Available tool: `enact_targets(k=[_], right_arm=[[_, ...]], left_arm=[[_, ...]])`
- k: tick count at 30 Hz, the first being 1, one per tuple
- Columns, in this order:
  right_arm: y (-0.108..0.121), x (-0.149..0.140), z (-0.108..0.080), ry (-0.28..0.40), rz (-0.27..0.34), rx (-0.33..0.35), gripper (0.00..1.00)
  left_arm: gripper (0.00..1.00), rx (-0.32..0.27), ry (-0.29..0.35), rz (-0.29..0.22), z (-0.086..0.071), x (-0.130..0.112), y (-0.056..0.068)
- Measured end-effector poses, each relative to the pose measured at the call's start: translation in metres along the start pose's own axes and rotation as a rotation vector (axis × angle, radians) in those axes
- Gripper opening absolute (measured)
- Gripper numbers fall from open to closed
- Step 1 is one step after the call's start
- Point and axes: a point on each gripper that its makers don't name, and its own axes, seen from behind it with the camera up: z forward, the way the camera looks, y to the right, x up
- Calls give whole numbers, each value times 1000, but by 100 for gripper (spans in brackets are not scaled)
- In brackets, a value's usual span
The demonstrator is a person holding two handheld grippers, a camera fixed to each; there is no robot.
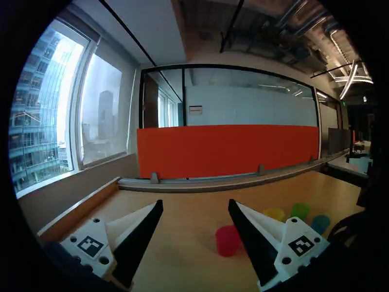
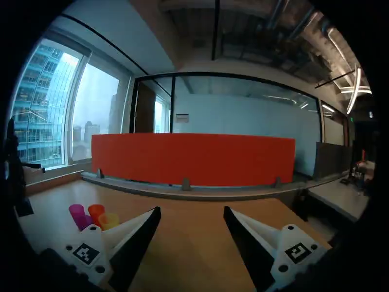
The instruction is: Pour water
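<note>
In the left gripper view, my left gripper (image 1: 194, 207) stands open above the wooden desk (image 1: 194, 204), nothing between its fingers. A red cup (image 1: 227, 240) stands just beyond it, partly behind the right finger (image 1: 253, 233). Farther right stand a yellow cup (image 1: 274, 213), a green cup (image 1: 300, 210) and a blue cup (image 1: 320, 223). In the right gripper view, my right gripper (image 2: 191, 210) is also open over the desk (image 2: 194, 233). A magenta cup (image 2: 77, 212), an orange cup (image 2: 96, 212) and a yellow cup (image 2: 109, 220) cluster at its left, a purple one (image 2: 85, 222) among them.
An orange divider panel (image 1: 226, 148) runs along the desk's far edge, with glass walls behind. Large windows (image 1: 44, 126) line the left side. Another desk with a monitor (image 1: 357, 155) stands to the right. A dark object (image 2: 14, 170) rises at the left edge of the right gripper view.
</note>
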Motion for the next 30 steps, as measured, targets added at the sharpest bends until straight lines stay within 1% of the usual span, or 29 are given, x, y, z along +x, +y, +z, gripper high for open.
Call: enact_targets(k=[3, 5, 9, 15, 20, 23, 26, 30], right_arm=[[0, 18, 1, 2, 5, 8, 100], [0, 29, 1, 3, 12, 15, 100], [-2, 49, 2, 5, 19, 33, 100], [0, 72, 5, 3, 20, 44, 100], [-1, 79, 5, -5, 32, 62, 100], [-3, 81, 6, -8, 42, 78, 100], [-5, 81, 6, -11, 47, 103, 100], [-13, 84, 4, -11, 51, 158, 100]], left_arm=[[100, -1, 2, 11, 0, 20, -2], [100, -10, 3, 17, 0, 32, 0], [100, -39, 12, 14, 0, 57, 6], [100, -78, 14, 8, 5, 82, 14], [100, -89, 14, 17, 9, 91, 15], [100, -104, 13, 19, 10, 94, 18], [100, -138, 12, 18, 11, 96, 25], [100, -207, 4, 18, 10, 95, 41]])
